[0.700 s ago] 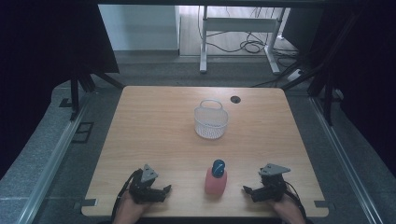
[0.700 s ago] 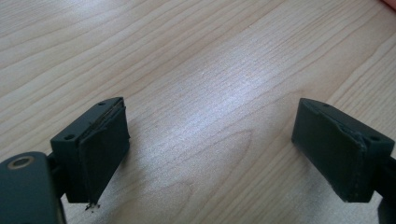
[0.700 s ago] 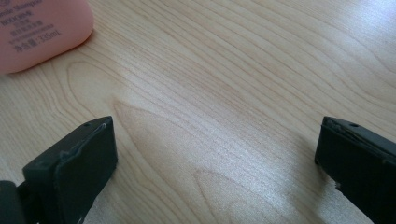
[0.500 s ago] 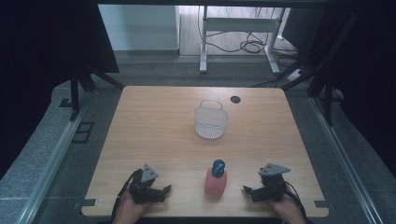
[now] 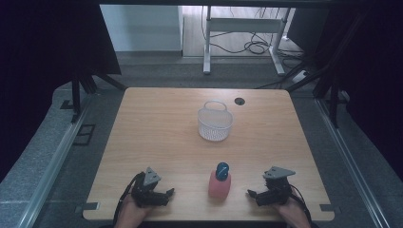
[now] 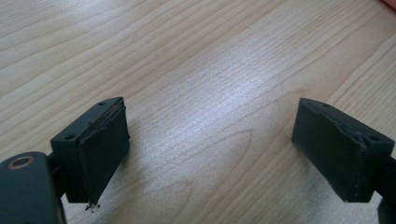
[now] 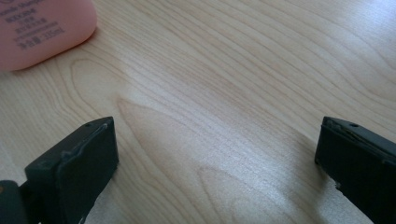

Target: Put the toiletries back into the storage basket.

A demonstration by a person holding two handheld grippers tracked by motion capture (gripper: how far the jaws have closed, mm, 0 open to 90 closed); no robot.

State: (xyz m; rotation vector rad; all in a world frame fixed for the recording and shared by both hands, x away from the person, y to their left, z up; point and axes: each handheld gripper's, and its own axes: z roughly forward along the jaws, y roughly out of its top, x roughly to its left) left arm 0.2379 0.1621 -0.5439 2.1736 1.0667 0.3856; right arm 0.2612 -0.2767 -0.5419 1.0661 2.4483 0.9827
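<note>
A pink bottle [image 5: 219,184] with a blue cap stands upright near the table's front edge, between my two grippers. Its pink base [image 7: 42,28] fills the upper left corner of the right gripper view. My left gripper [image 5: 167,194] rests on the wood to the bottle's left, jaws wide open and empty [image 6: 212,149]. My right gripper [image 5: 252,194] lies to the bottle's right, also open with bare wood between its jaws [image 7: 217,158]. A white mesh basket [image 5: 215,122] sits farther back near the table's middle.
The wooden table [image 5: 157,133] has a small black grommet [image 5: 239,100] at its far edge. Beyond it stand a white desk frame and cables [image 5: 247,42] on the floor. Dark curtains hang on both sides.
</note>
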